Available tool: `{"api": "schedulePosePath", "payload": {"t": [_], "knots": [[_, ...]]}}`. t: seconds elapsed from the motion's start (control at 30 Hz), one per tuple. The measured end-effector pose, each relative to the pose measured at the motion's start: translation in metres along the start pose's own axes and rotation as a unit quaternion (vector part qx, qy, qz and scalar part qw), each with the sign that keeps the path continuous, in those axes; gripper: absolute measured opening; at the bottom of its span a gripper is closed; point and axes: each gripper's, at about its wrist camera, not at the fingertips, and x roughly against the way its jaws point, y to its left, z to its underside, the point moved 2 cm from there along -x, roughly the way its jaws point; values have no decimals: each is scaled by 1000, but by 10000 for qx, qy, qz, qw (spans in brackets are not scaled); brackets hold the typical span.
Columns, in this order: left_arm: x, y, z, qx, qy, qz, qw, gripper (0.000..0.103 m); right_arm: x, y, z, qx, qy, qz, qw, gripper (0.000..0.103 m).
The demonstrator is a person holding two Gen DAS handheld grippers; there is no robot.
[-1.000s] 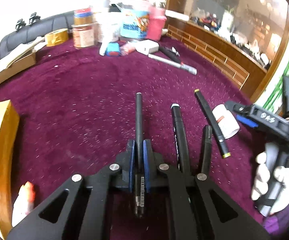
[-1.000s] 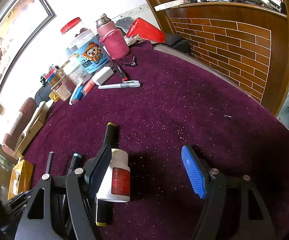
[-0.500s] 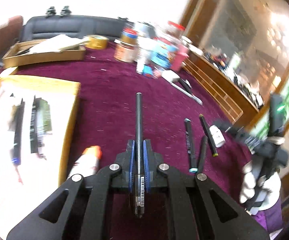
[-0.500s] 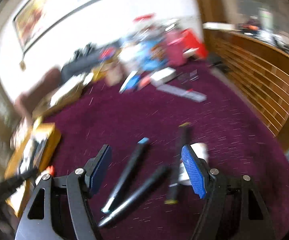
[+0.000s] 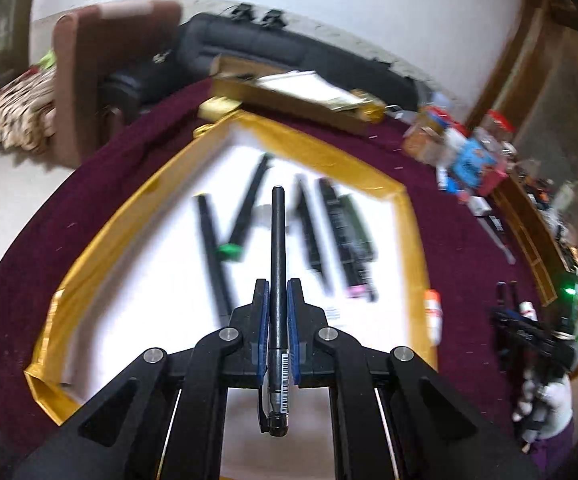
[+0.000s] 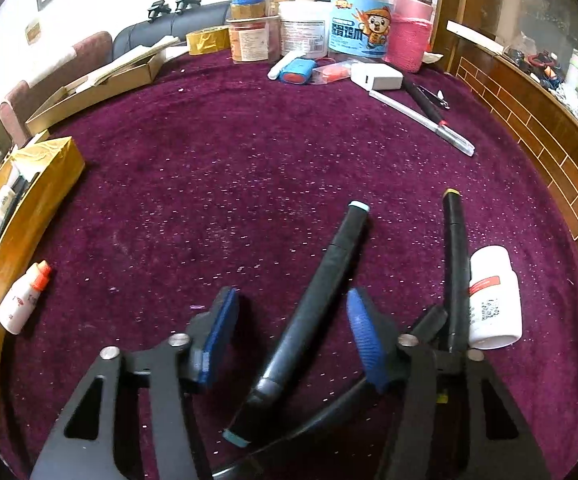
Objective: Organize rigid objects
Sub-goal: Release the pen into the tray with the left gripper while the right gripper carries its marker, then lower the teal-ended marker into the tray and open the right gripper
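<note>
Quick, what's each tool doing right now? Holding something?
Left tool: closed on a black pen, above the gold tray.
Right tool: open, holding nothing; a blue-tipped marker lies between its fingers.

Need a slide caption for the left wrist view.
Left tool holds a black pen above the gold-rimmed tray of pens.

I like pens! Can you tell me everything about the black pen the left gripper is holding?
The black pen is long, thin and looks like smooth plastic, with a barcode sticker near its back end. The left hand-held gripper clamps it between blue pads. It points straight ahead, held above the gold-edged tray, touching nothing else.
</note>
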Motion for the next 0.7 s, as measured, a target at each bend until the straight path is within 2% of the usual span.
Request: {"api": "schedulePosePath", "payload": {"t": [0.07,0.17,0.3,0.43,0.53,0.63,0.7], "knots": [[-8,9,0,40,123,-94,9999,6,1,5,1,5,-16,-66,10000,25],[-14,17,3,112,221,-244,9994,7,4,7,2,-89,4,-249,9997,13],[-12,28,7,317,217,-337,9987,7,7,1,2,-523,95,-1052,9930,13],[-2,32,9,445,160,-233,9986,8,25,7,-5,-785,30,-1994,9768,13],[12,30,9,451,-26,-196,9988,11,38,24,-13,-753,37,-2490,9656,13],[29,27,7,434,-268,-189,9985,26,52,56,-22,-523,108,-2895,9557,13],[38,25,7,420,-395,-186,9982,39,58,84,-25,-320,223,-3149,9483,13]]}}
